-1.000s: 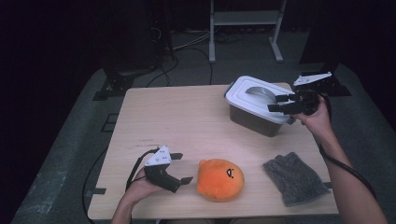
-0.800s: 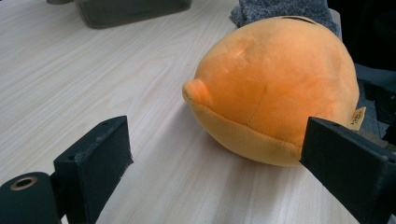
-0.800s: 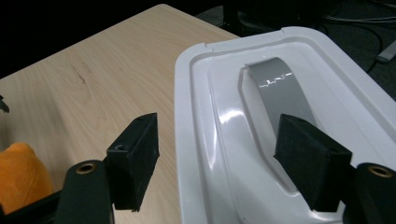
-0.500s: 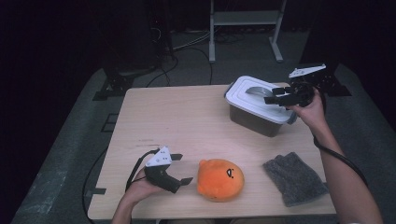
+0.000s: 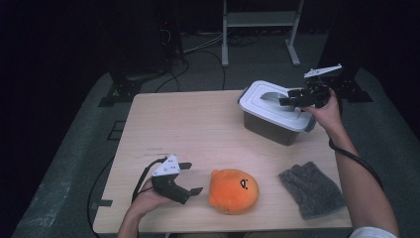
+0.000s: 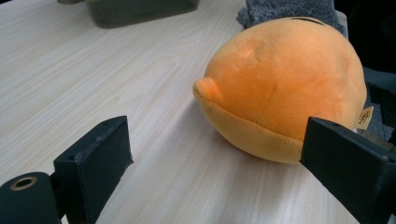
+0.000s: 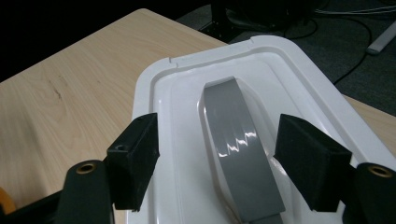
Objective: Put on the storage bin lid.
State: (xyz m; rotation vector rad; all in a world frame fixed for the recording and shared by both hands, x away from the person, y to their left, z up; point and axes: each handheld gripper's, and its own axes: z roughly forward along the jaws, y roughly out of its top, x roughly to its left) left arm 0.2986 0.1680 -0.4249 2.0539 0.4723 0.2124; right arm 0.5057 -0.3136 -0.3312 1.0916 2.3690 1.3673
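Two grippers, both with jaws apart. Right gripper [image 5: 289,100] hovers over lidded bin [image 5: 274,112] at far right, straddling its grey handle [image 7: 241,145], likely to lift the lid. Left gripper [image 5: 192,178] rests near, facing orange plush [image 5: 233,190], empty.

Bare tabletop [image 5: 198,124] between lidded bin [image 5: 270,116] and plush [image 5: 233,191].

Plush toy [image 5: 233,191] near front edge, cloth [image 5: 311,188] right, lidded bin [image 5: 273,111] behind
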